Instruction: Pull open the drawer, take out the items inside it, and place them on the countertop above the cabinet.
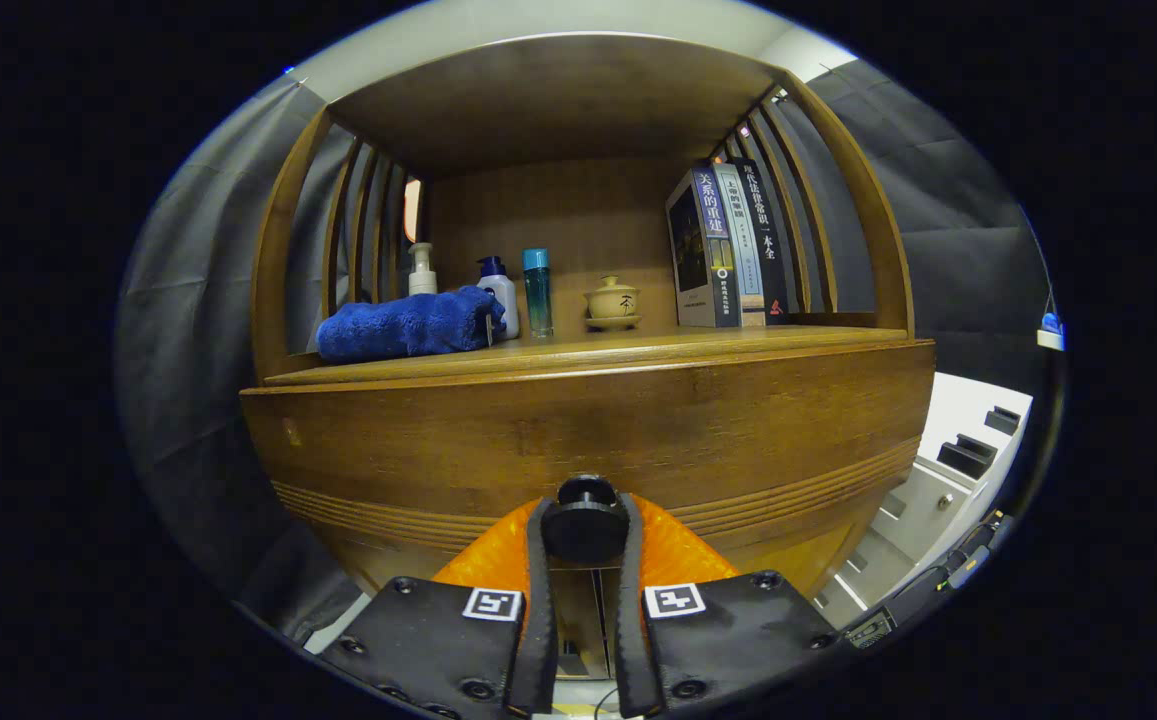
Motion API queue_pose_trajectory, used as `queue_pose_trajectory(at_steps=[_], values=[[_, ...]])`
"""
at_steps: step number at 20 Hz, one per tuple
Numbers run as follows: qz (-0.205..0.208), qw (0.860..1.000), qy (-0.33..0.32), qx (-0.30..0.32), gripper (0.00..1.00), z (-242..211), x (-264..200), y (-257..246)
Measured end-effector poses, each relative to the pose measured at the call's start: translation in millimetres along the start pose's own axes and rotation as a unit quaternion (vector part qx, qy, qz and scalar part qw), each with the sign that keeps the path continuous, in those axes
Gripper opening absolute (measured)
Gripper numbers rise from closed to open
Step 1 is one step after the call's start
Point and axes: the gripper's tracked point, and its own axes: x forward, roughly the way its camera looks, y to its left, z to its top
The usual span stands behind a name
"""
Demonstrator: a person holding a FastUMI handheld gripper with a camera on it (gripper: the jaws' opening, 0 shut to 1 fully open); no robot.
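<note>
- Upper left of centre: a rolled blue towel (408, 324) lies on the tabletop (638, 345), with a pump bottle (422, 270), a blue-capped white bottle (498, 290) and a teal bottle (538, 292) behind it.
- Centre: a small lidded cup (613, 300).
- Lower centre: your gripper (584, 530) is clamped on the drawer's dark knob (585, 515), both fingers pressing its sides; the drawer front (588, 430) sits just beyond.
- Upper right: upright books (728, 250).
</note>
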Motion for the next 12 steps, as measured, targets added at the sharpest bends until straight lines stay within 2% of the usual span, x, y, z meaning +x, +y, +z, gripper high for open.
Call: queue_pose_trajectory(at_steps=[12], values=[[-0.007,1.0,-0.004,0.014,0.31,-8,-66,3]])
